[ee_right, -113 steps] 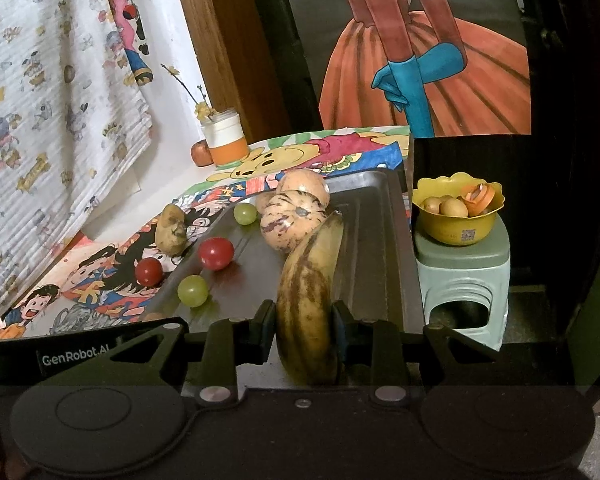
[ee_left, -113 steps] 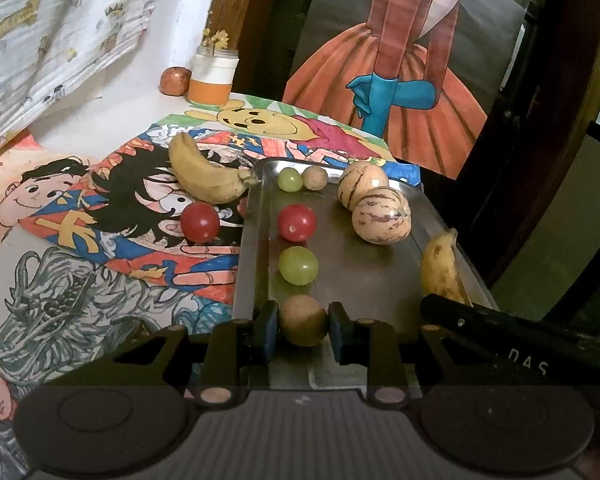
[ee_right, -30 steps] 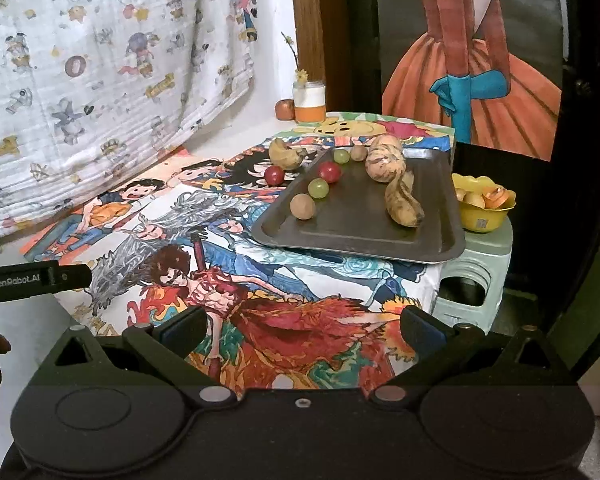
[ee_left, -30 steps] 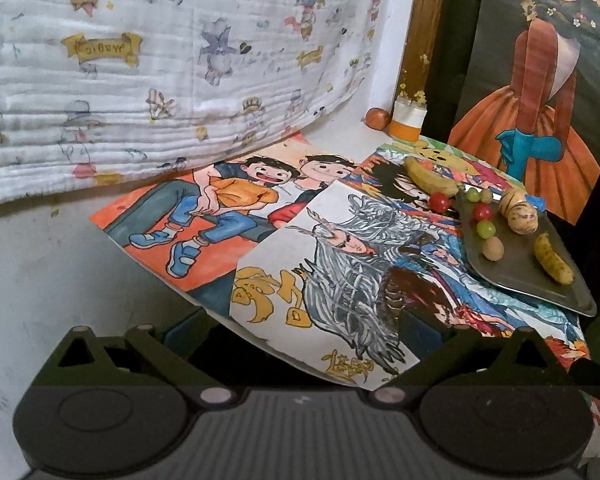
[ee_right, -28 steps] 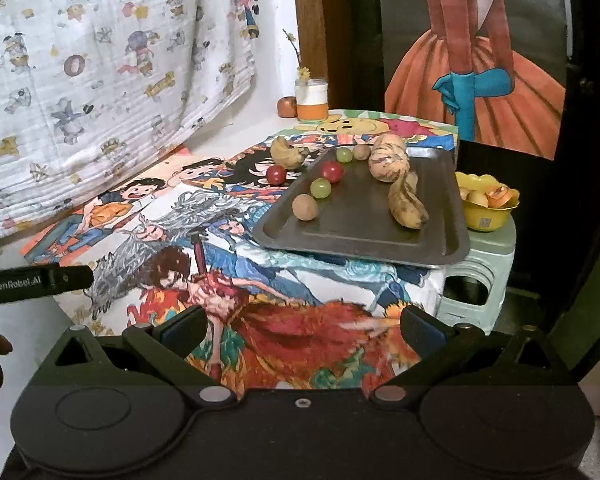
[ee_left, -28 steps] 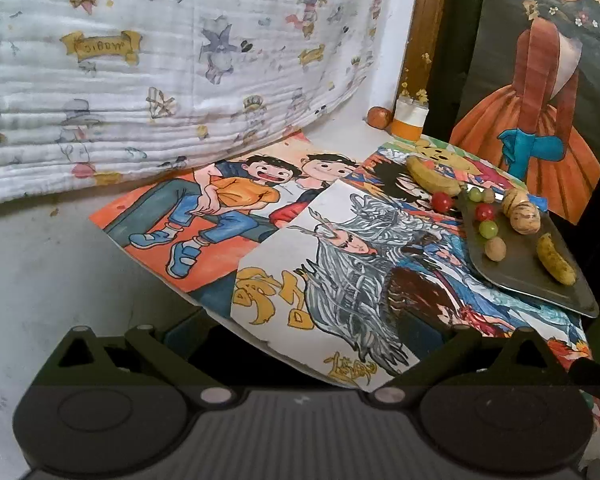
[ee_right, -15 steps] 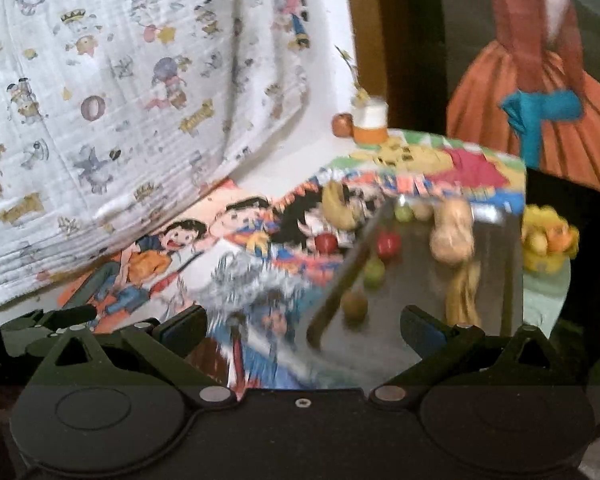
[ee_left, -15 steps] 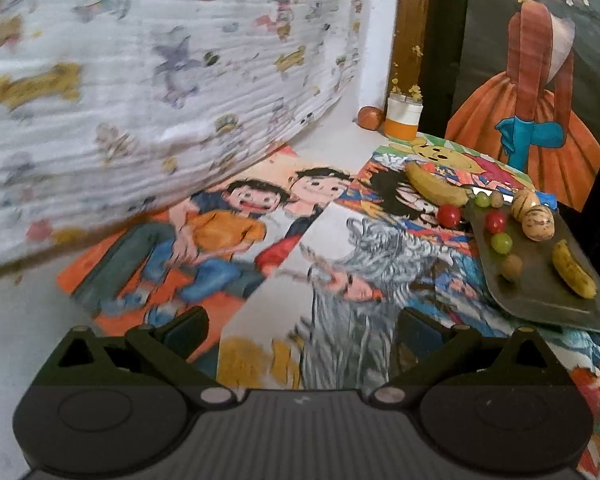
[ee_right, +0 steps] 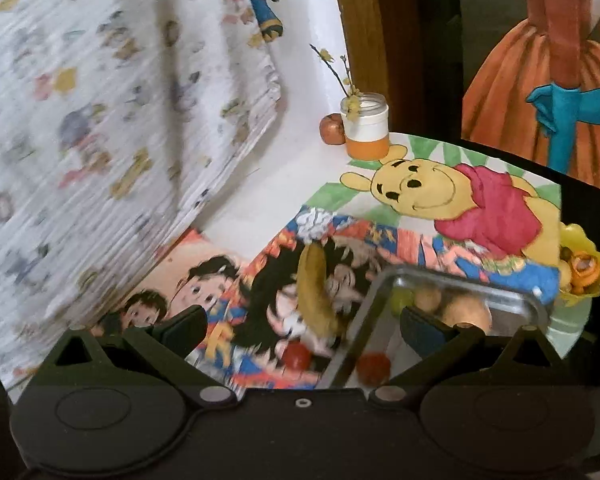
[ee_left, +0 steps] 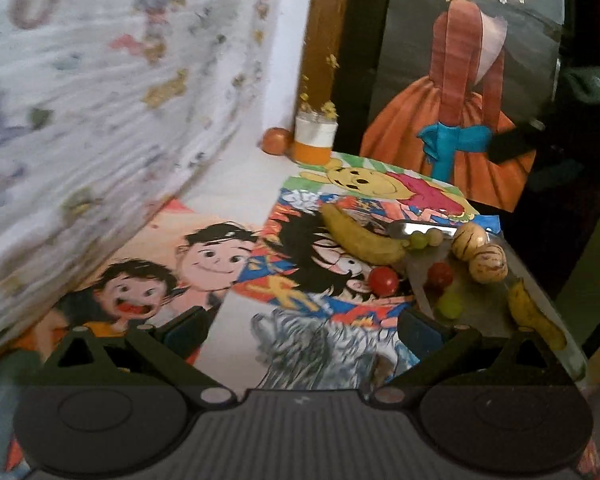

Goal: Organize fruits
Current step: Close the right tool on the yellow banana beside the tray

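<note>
Both tongs, left tongs (ee_left: 302, 322) and right tongs (ee_right: 304, 326), are wide and hold nothing. At one o'clock lies a round, slippery red tomato (ee_left: 383, 281). Behind it the soft banana (ee_left: 360, 236) wants a gentle middle grip, beside the tray (ee_left: 488, 312).

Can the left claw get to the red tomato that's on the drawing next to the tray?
Probably yes. The left claw is wide open and holds nothing, and the red tomato sits in the open on the drawings, ahead and a little right. Only the banana behind it and the tray edge are close.
</note>
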{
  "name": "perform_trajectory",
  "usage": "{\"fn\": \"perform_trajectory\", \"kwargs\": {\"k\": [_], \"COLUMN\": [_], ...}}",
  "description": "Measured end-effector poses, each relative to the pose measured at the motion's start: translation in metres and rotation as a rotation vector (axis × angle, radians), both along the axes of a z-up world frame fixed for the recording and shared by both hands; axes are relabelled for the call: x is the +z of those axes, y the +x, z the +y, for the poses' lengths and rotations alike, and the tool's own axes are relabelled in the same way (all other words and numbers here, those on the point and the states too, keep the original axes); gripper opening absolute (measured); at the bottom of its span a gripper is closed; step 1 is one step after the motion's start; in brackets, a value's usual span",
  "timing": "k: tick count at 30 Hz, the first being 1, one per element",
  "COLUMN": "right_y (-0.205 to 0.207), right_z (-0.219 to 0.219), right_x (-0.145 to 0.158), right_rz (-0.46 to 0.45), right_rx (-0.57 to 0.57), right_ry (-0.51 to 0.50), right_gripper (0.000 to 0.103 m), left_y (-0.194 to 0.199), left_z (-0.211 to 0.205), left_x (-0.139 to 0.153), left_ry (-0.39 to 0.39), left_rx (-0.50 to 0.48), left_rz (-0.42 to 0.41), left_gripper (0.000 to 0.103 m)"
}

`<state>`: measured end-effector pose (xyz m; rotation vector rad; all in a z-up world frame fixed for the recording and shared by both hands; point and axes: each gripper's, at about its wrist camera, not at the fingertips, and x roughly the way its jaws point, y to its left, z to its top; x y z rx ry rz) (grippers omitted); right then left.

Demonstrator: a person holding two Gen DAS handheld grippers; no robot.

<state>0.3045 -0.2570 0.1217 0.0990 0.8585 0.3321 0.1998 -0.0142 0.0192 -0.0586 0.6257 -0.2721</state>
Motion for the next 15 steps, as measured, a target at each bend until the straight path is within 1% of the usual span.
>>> {"fn": "perform_trajectory", "kwargs": {"k": [4, 8, 12, 15], "right_y": [0.042, 0.080, 0.097, 0.102], "right_z": [-0.002, -0.002, 0.000, 0.003], "right_x": [-0.022, -0.056, -0.083, -0.100], "right_rz": [0.023, 0.067, 0.107, 0.126], "right_rx": [0.018, 0.028, 0.049, 0.067], "right_ry": [0.001, 0.031, 0.074, 0.085], "right_gripper": [0.102, 0.102, 0.096, 0.095], "left_y": [0.026, 0.047, 0.066, 0.073], "left_z": [-0.017, -0.036, -0.050, -0.059], "left_x": [-0.010, -0.022, -0.036, -0.043], "left_ry": [0.006, -0.012, -0.057, -0.064], "left_rx": [-0.034, -0.079, -0.115, -0.129], "left_rz": [0.032, 0.053, 0.083, 0.084], "left_gripper": [0.103, 0.103, 0.103, 0.103]}}
